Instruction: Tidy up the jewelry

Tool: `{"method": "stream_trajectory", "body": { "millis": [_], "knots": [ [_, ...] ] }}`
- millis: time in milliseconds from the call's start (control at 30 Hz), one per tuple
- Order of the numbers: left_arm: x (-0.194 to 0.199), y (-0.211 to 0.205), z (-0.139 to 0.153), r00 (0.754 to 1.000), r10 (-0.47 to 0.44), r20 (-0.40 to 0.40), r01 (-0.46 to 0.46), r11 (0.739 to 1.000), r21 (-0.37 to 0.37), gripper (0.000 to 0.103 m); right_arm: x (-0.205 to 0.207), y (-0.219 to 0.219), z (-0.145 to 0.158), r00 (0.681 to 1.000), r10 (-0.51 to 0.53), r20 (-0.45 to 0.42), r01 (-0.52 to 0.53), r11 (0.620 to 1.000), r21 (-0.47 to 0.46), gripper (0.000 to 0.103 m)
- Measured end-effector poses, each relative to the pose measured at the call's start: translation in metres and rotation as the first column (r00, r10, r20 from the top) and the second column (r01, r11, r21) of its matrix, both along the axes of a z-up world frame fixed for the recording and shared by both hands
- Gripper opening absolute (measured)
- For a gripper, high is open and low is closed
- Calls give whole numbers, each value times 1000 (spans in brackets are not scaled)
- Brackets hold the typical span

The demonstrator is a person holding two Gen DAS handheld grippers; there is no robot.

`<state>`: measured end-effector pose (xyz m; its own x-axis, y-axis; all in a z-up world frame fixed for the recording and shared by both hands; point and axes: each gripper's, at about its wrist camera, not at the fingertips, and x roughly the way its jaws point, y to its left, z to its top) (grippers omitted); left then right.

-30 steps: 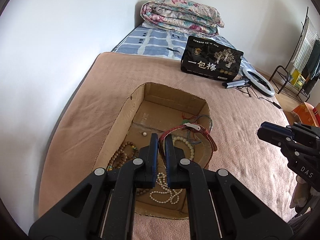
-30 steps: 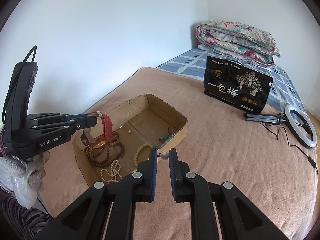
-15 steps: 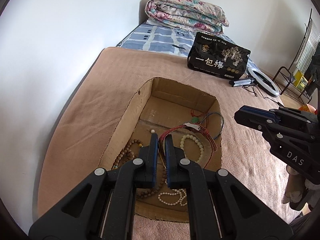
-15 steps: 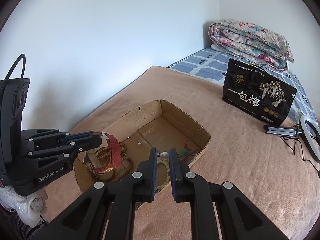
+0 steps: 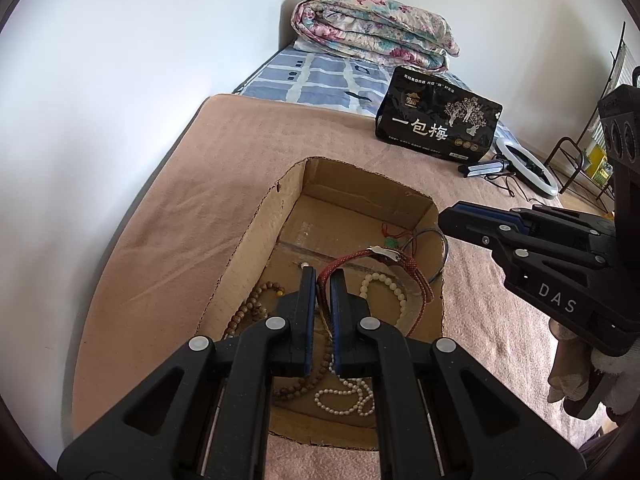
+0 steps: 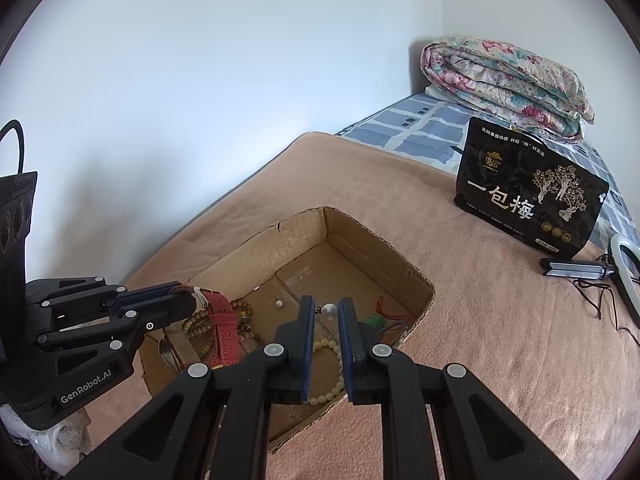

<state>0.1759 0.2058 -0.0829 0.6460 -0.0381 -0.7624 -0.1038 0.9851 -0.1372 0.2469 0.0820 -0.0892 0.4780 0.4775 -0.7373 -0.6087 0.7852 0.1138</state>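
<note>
An open cardboard box point(image 5: 256, 236) point(image 6: 416, 280) sits on the pink blanket and holds bead bracelets and a pearl strand. My left gripper point(image 5: 323, 276) point(image 6: 192, 300) is shut on a red-strap watch point(image 5: 404, 264) point(image 6: 222, 328) and holds it over the box's near end. My right gripper point(image 6: 326, 306) point(image 5: 444, 220) is shut on a small pearl earring point(image 6: 329, 309) above the box's right side. A loose pearl earring point(image 6: 279, 303) lies on the box floor. A cream bead bracelet point(image 5: 384, 284) and brown beads point(image 5: 256, 304) lie inside.
A black snack bag point(image 5: 438, 128) point(image 6: 528, 200) stands on the bed behind the box. A ring light with tripod point(image 5: 520, 164) point(image 6: 616, 264) lies to the right. A folded floral quilt point(image 5: 372, 30) is at the bed's head. The wall runs along the left.
Both grippers moved closer over the box. The right gripper with the earring came from the blanket beside the box to above its right side. The watch stays held.
</note>
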Motion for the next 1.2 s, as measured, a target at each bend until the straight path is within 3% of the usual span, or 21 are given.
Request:
{"method": "stream_trajectory", "body": {
  "millis": [200, 367, 433, 500, 633, 1200],
  "knots": [
    [-1, -2, 2, 1000, -2, 4, 2, 1000, -5, 5, 2, 2, 0, 1000, -3, -1, 3, 1000, 1, 14],
    [-1, -6, 4, 1000, -6, 2, 6, 1000, 6, 15, 0, 1, 3, 1000, -9, 19, 9, 1000, -3, 33],
    [-2, -8, 4, 1000, -6, 3, 5, 1000, 12, 28, -1, 0, 5, 999, -18, 31, 18, 1000, -9, 55],
    [-3, -10, 7, 1000, -5, 19, 4, 1000, 22, 31, -2, -2, 8, 998, -34, 50, 35, 999, -7, 66],
    [-5, -10, 11, 1000, -1, 28, 0, 1000, 19, 32, -3, -7, 13, 996, -59, 67, 60, 998, -14, 78],
    [-33, -26, 44, 995, -16, 97, 12, 999, 42, 32, -32, -39, 44, 987, -113, 114, 113, 994, 1, 79]
  ]
}}
